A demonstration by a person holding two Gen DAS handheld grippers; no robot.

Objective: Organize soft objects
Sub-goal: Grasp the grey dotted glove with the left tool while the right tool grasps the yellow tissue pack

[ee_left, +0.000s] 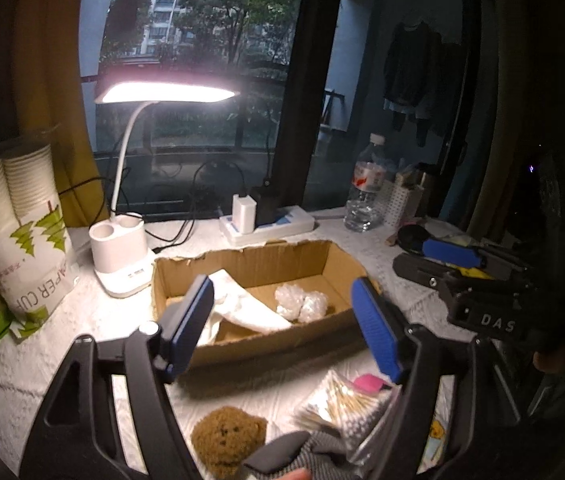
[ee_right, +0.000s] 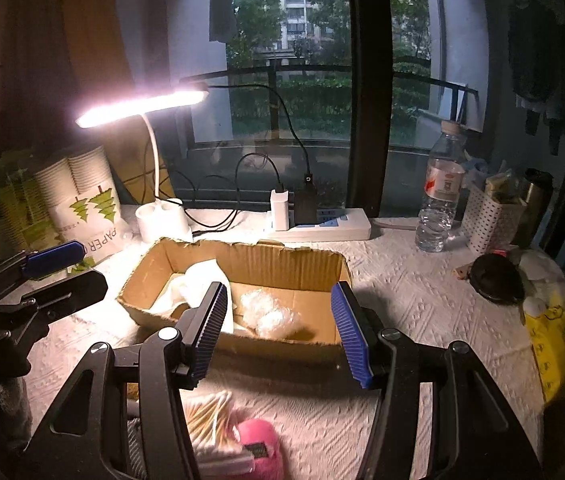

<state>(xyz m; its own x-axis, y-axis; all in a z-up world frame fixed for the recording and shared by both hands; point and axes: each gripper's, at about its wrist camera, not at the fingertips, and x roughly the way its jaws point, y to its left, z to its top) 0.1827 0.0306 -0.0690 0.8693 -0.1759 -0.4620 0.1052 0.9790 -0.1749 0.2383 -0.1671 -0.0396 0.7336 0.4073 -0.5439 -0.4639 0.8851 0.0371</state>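
An open cardboard box (ee_left: 250,256) (ee_right: 282,260) sits mid-table, holding a white cloth (ee_left: 242,304) (ee_right: 198,280) and a crumpled clear plastic wad (ee_left: 300,300) (ee_right: 266,312). In front of it lie a brown bear plush (ee_left: 226,436), a bag of cotton swabs (ee_left: 334,400) (ee_right: 206,412), a pink soft item (ee_right: 258,444) (ee_left: 366,384) and grey knitted fabric (ee_left: 322,456). My left gripper (ee_left: 282,284) hovers open above the box's near wall with nothing between its pads. My right gripper (ee_right: 278,288) is likewise open and empty, over the box's front edge.
A lit white desk lamp (ee_left: 122,248) and sleeves of paper cups (ee_left: 22,220) stand at the left. A power strip (ee_left: 266,224) with chargers, a water bottle (ee_right: 440,196) and a white perforated basket (ee_right: 490,216) line the window. A black object (ee_right: 496,278) and yellow bag (ee_right: 558,344) lie right.
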